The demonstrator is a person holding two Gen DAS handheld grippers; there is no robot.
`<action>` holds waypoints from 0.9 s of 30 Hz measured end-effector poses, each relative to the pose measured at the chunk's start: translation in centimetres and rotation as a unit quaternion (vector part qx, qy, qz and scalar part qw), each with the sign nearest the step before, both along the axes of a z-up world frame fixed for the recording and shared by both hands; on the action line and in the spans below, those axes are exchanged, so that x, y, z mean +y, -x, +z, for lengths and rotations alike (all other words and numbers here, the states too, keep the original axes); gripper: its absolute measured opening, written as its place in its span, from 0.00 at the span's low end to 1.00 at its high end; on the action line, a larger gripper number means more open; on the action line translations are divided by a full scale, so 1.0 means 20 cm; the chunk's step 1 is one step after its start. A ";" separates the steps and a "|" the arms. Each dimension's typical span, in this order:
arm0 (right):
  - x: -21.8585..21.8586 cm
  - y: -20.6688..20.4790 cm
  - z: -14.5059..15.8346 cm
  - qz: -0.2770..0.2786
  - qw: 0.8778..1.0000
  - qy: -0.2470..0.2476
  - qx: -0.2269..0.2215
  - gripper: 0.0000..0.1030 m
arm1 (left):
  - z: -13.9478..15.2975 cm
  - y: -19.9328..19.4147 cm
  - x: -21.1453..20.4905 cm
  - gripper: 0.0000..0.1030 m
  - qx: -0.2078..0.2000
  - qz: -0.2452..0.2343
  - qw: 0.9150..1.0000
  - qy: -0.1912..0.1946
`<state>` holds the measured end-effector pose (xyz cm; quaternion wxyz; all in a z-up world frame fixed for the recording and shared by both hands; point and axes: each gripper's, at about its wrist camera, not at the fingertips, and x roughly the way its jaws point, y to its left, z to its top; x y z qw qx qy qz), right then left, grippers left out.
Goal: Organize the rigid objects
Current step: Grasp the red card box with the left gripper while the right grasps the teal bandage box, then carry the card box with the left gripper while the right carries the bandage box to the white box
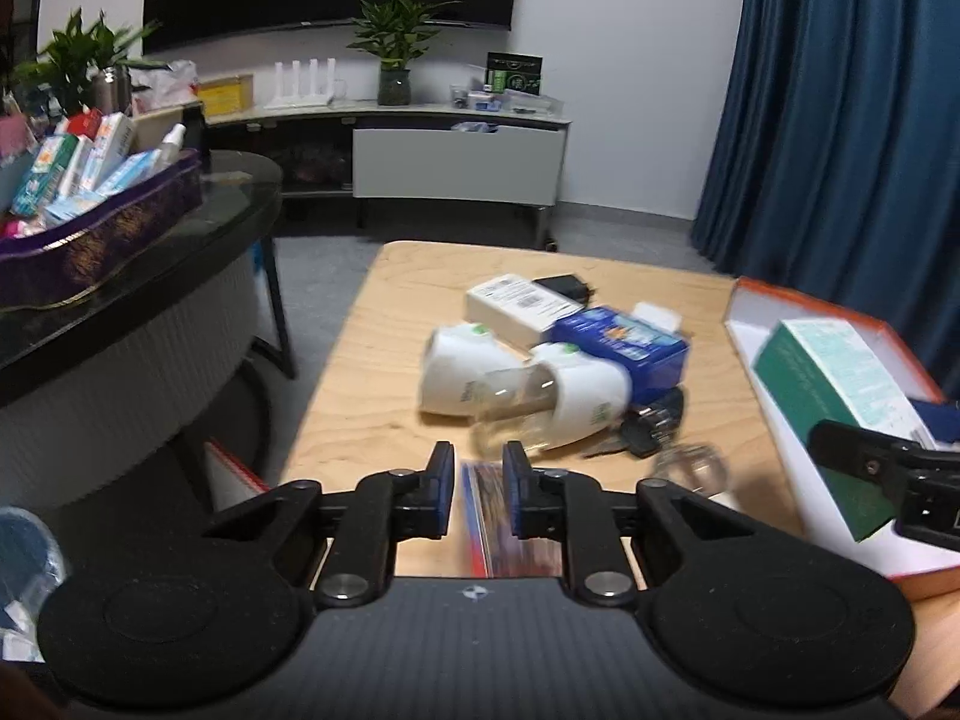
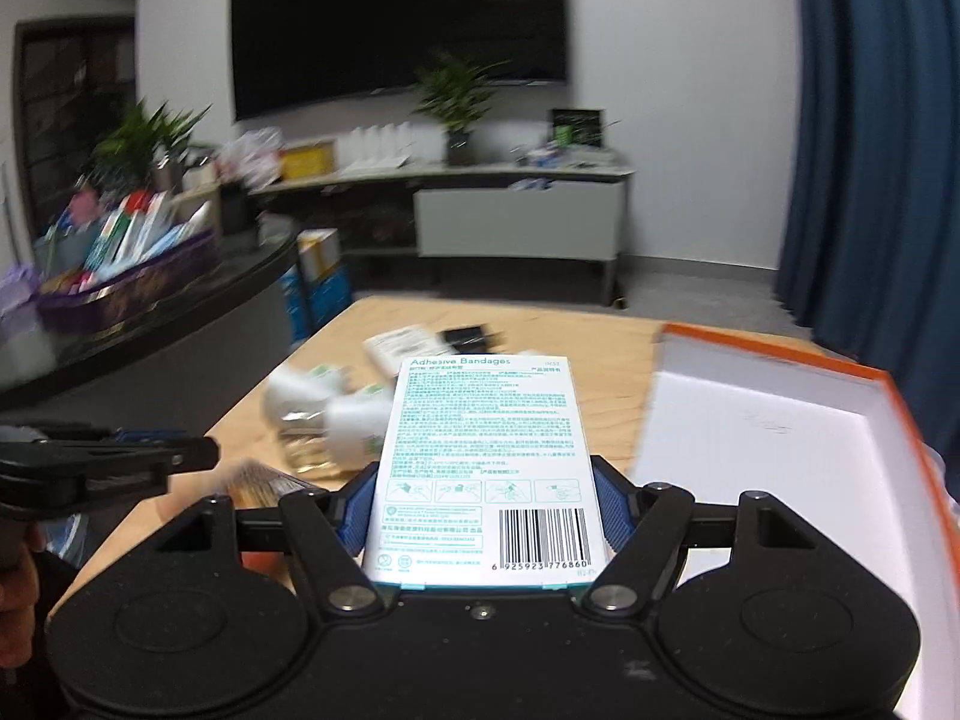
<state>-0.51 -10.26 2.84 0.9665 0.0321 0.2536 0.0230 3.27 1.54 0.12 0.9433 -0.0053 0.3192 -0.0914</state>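
A light wood table is seen. On it are laid white bottles, blue box, white box & orange-rimmed box.

Open box at the table's right edge, clutter pile left of it.

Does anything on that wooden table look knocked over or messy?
Yes. Two white plug-in devices lie tipped on their sides, jumbled against a blue box mid-table, not stood upright or sorted.
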 end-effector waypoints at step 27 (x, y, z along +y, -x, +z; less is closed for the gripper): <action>-0.43 0.10 0.08 -0.087 0.994 -0.050 -0.039 0.82 | 0.20 0.04 -0.40 0.58 -0.024 -0.048 0.998 0.018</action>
